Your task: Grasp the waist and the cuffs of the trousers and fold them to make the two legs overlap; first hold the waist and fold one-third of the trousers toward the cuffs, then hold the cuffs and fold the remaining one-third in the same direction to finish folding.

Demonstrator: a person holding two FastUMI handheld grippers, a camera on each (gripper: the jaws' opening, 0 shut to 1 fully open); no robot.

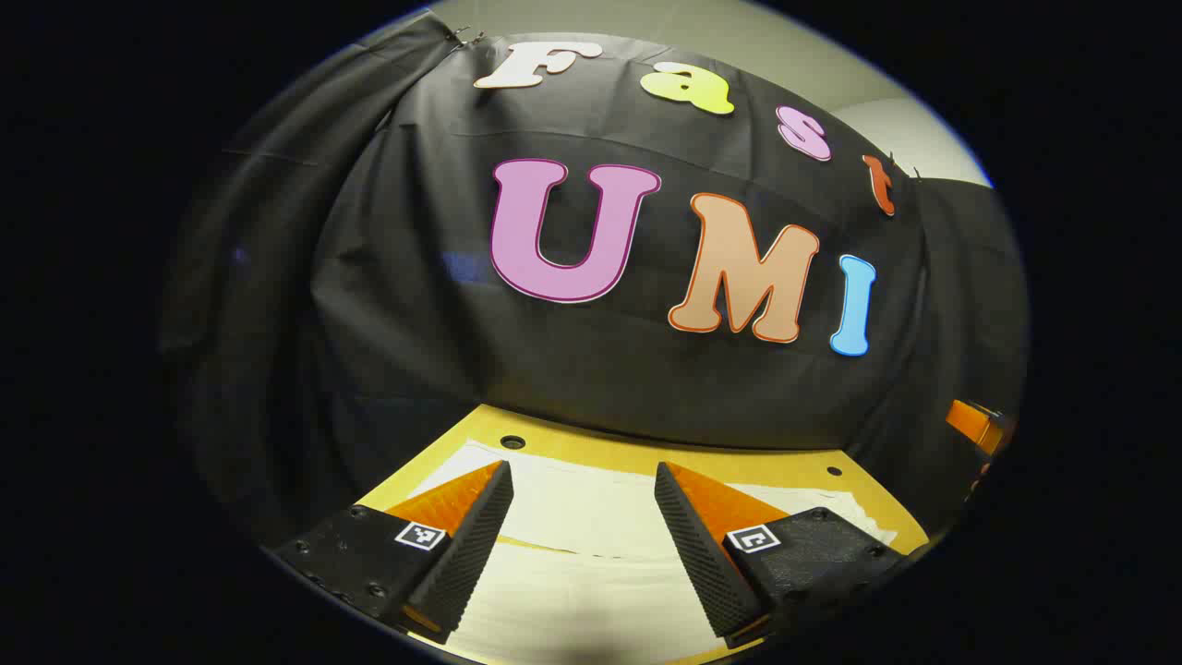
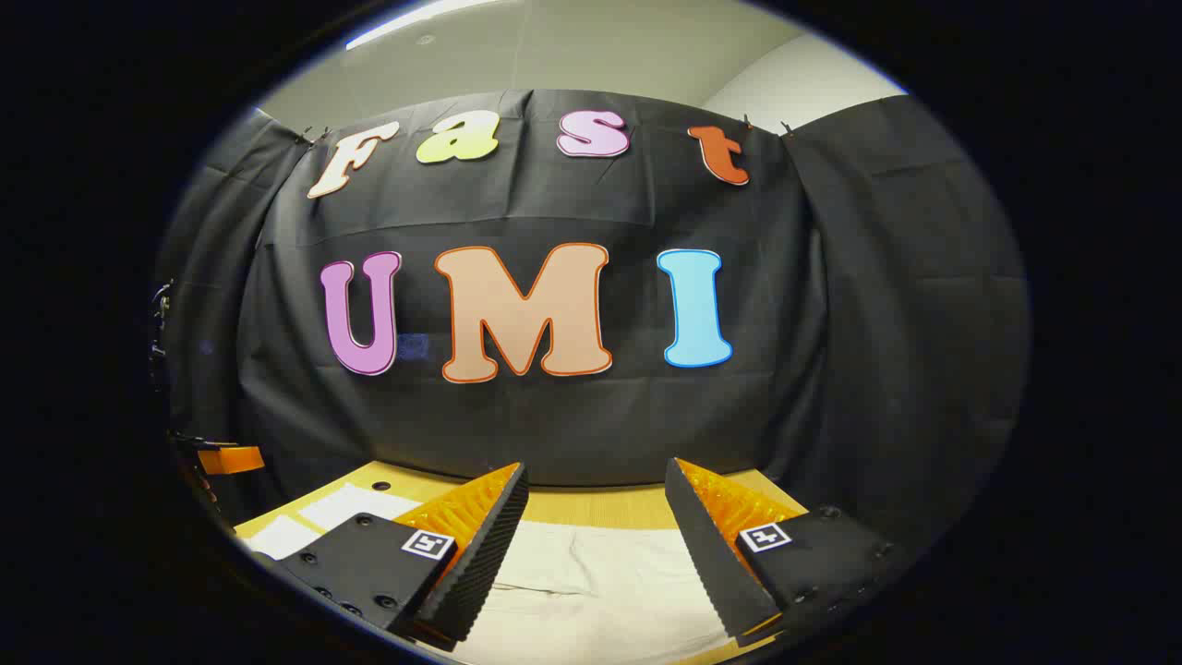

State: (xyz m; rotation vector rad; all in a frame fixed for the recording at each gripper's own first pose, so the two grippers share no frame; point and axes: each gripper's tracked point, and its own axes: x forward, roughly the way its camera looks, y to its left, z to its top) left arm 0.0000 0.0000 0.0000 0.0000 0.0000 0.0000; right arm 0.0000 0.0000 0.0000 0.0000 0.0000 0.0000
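Pale cream trousers [image 1: 582,517] lie flat on the yellow wooden table [image 1: 739,462], seen low in the left gripper view. My left gripper [image 1: 582,489] hangs open above the cloth, nothing between its fingers. In the right gripper view the same trousers [image 2: 591,573] spread under my right gripper [image 2: 596,485], which also stands open and holds nothing. Which end of the trousers lies under each gripper I cannot tell.
The black cloth wall rises just behind the table's far edge. The other gripper [image 1: 974,425] shows at the right edge of the left gripper view, and the other gripper [image 2: 226,459] at the left edge of the right gripper view. Small holes [image 1: 512,442] dot the tabletop.
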